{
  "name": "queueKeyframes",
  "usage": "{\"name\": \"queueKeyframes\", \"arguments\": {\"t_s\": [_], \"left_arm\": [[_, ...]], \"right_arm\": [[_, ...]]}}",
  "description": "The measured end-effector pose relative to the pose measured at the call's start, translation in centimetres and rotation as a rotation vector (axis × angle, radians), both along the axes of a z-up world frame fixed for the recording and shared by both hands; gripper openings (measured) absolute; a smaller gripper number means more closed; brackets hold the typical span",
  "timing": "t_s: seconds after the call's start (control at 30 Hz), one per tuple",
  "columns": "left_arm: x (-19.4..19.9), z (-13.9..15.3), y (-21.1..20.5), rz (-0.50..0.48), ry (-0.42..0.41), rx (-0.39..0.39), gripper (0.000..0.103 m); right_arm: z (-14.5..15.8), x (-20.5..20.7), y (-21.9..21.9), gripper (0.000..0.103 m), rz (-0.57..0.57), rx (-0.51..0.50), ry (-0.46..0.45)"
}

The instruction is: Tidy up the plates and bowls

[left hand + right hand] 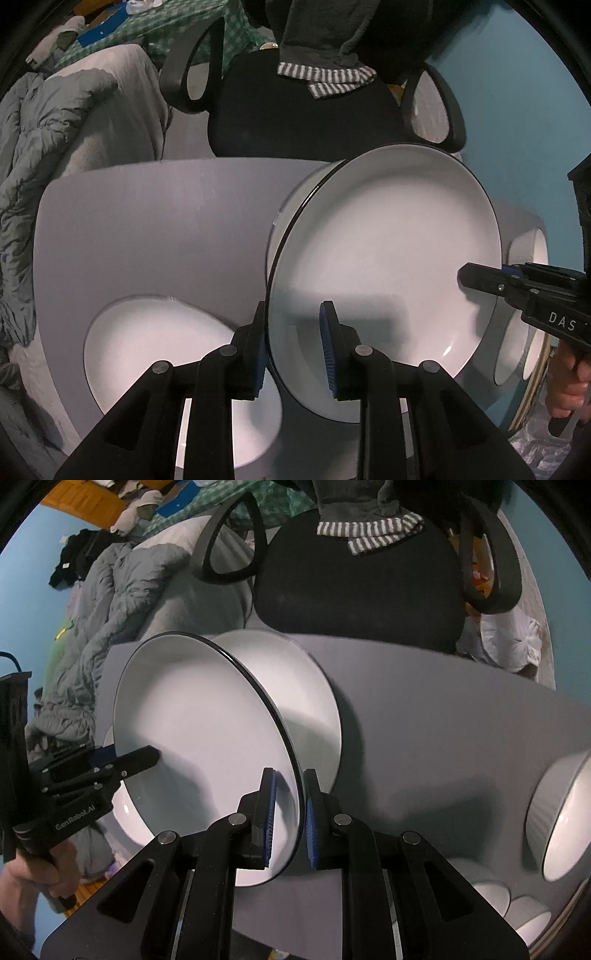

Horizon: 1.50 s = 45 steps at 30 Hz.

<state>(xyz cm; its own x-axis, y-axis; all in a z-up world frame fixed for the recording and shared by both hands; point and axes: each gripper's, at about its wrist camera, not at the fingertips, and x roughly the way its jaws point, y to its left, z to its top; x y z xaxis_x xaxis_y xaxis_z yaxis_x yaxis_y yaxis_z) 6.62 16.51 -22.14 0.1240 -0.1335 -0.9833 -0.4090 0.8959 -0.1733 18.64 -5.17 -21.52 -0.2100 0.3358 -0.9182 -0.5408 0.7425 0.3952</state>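
Note:
A large white plate (388,251) with a thin black rim hangs tilted above the grey table (166,221), held from two sides. My left gripper (293,343) is shut on its near rim, one blue pad outside the rim and one on the inner face. From the right edge of this view, my right gripper (476,280) reaches over the opposite rim. In the right wrist view the same plate (192,716) runs between the pads of my right gripper (290,812), which is shut on its edge. The left gripper (147,757) clamps the far rim there. A second white plate (155,343) lies flat on the table below.
A white bowl (561,812) stands at the table's right end, with two small white dishes (491,893) nearer the front. A black office chair (358,590) draped with a striped cloth sits behind the table (443,731). Grey bedding (55,129) is piled at left.

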Motion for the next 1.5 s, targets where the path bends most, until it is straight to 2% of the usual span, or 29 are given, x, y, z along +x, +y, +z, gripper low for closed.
{"name": "queueKeyframes", "arguments": {"t_s": [0.27, 0.6, 0.83, 0.97, 1.23, 1.5], "left_arm": [[2.0, -2.2, -0.4, 0.003, 0.073, 0.034, 0.027], [2.5, -2.6, -0.9, -0.009, 0.11, 0.032, 0.028], [2.8, -3.2, -0.9, -0.009, 0.135, 0.019, 0.039], [2.4, -3.1, -0.5, 0.021, 0.138, 0.005, 0.046], [1.2, -2.2, 0.6, 0.077, 0.132, -0.015, 0.049], [-0.4, -0.9, 1.0, 0.11, 0.109, -0.028, 0.05]], "right_arm": [[-2.3, 1.2, 1.9, 0.016, 0.003, -0.036, 0.045], [-3.1, 2.1, 1.9, 0.016, -0.005, -0.065, 0.071], [-2.9, 2.1, 2.6, 0.03, 0.011, -0.093, 0.1], [-3.1, 2.3, 2.9, 0.044, -0.003, -0.103, 0.156], [-3.4, 2.8, 2.7, 0.045, -0.033, -0.144, 0.232], [-2.9, 2.5, 2.6, 0.051, -0.053, -0.154, 0.238]]}}
